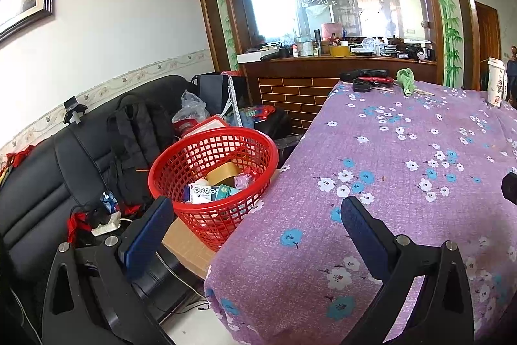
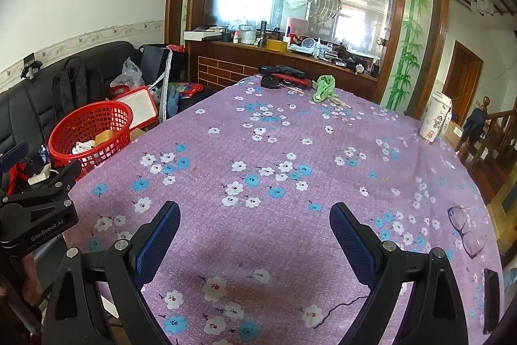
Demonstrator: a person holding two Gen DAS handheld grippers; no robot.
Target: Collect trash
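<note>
My left gripper (image 1: 255, 228) is nearest, spread wide and holding nothing, over the tabletop (image 1: 404, 183) edge. Just past it sits the red basket (image 1: 213, 180), already holding boxes and wrappers, low beside the tabletop so trash can drop in. My right gripper (image 2: 255, 235) is wide and empty too. Far away lies a green rag (image 2: 324, 88), maybe trash.

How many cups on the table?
1: a white printed cup at the table's far right edge, upright. Clutter at the far end beside the green cloth could hide more.
</note>
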